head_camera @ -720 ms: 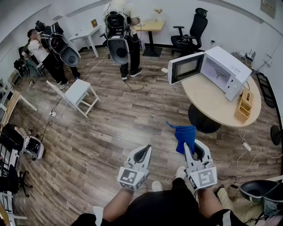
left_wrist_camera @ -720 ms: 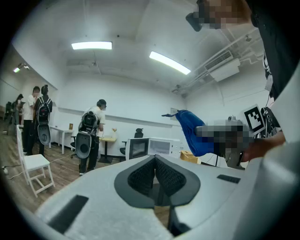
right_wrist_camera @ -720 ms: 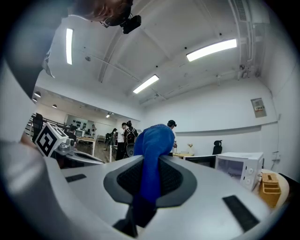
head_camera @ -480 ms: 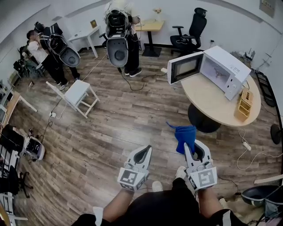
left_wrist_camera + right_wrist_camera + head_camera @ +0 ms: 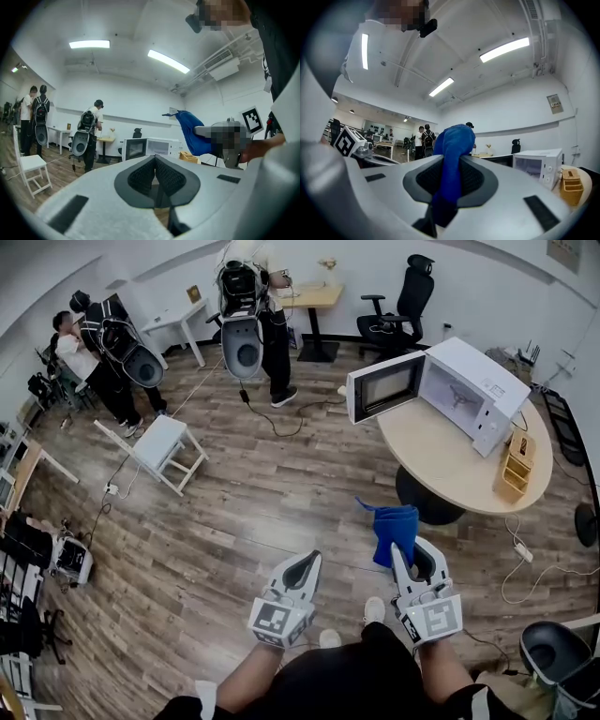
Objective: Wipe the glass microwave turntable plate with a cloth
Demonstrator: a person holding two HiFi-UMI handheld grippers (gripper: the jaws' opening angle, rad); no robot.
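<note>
**A:** While the person stands on the wood floor (image 5: 234,512), what do the right tongs (image 5: 401,557) carry?

**B:** A blue cloth (image 5: 393,527); the jaws are clamped on it; the right gripper view shows it squeezed between the pads and rising past the tips; in the head view it hangs out forward beyond them.

**A:** And the left tongs (image 5: 307,560)?

**B:** Pressed together with nothing between; the left gripper view shows the dark pads (image 5: 140,176) meeting along one line; both tongs are held low in front of the person's body, side by side and apart.

**A:** Where is the microwave (image 5: 466,381)?

**B:** On the round bench (image 5: 448,463) ahead and to the right, well apart from both tongs; its door (image 5: 386,384) stands swung open to the left; the cavity looks pale, but it is too small to tell whether the glass plate lies inside; a wooden box (image 5: 516,469) sits on the same bench, near the microwave's right end.

**A:** And around them?

**B:** A white chair (image 5: 164,444) stands on the floor to the left; a black office chair (image 5: 405,304) is by the far wall; people with backpacks stand at the back of the room, one of them (image 5: 248,306) near a small desk.
</note>
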